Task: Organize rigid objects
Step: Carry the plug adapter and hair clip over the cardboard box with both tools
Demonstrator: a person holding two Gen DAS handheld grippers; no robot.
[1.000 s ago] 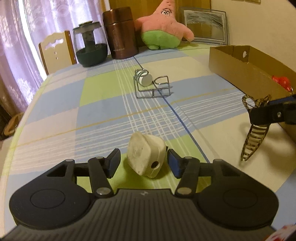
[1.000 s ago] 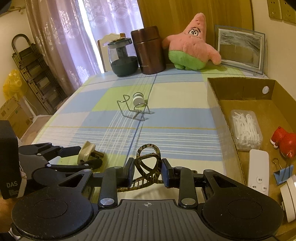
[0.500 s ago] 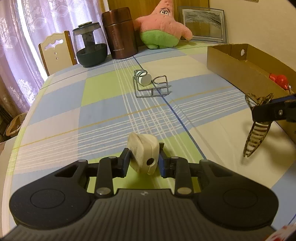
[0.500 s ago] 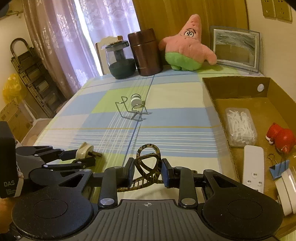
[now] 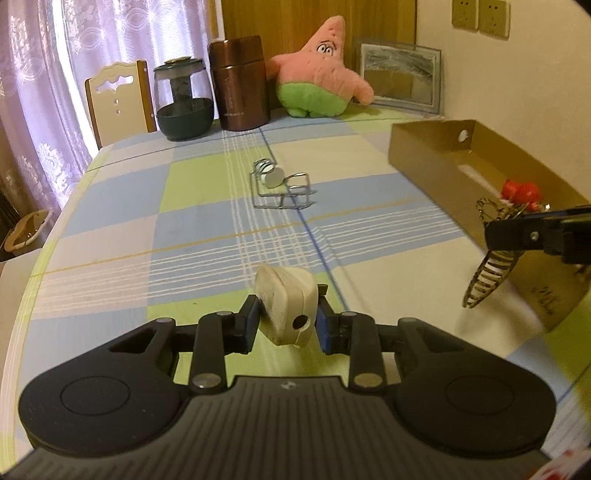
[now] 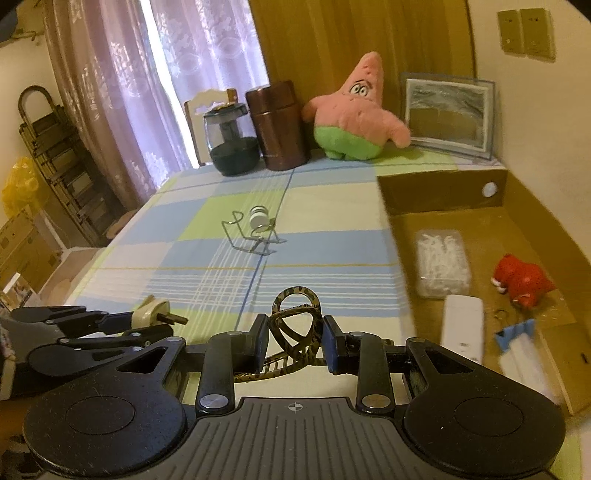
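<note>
Cream plastic, the plug adapter [image 5: 287, 309] sits clamped between the left gripper [image 5: 284, 321] pads above the checked tablecloth [image 5: 207, 229], while the right gripper [image 6: 295, 341] pinches a tortoiseshell hair claw [image 6: 295, 325] beside the cardboard box [image 6: 443, 192]. Both seem mid-carry, so each next needs lifting over the box wall and releasing inside. No writing is legible; the brown canister [image 5: 240, 83] bears only blurred print.

A table [image 6: 332, 206] under a checked cloth of blue, green and cream fills the room's middle. Behind it, lilac lace curtains [image 6: 207, 62] glow with daylight from a window, beside a wood-panelled wall [image 6: 325, 40]. A cream chair [image 5: 118, 99] with wooden edging stands at the table's far side. The right wall is plain cream with two switch plates [image 6: 526, 33]. A dark folding rack [image 6: 55, 162] leans at the left, near cardboard boxes [image 6: 18, 243] on the floor.
</note>
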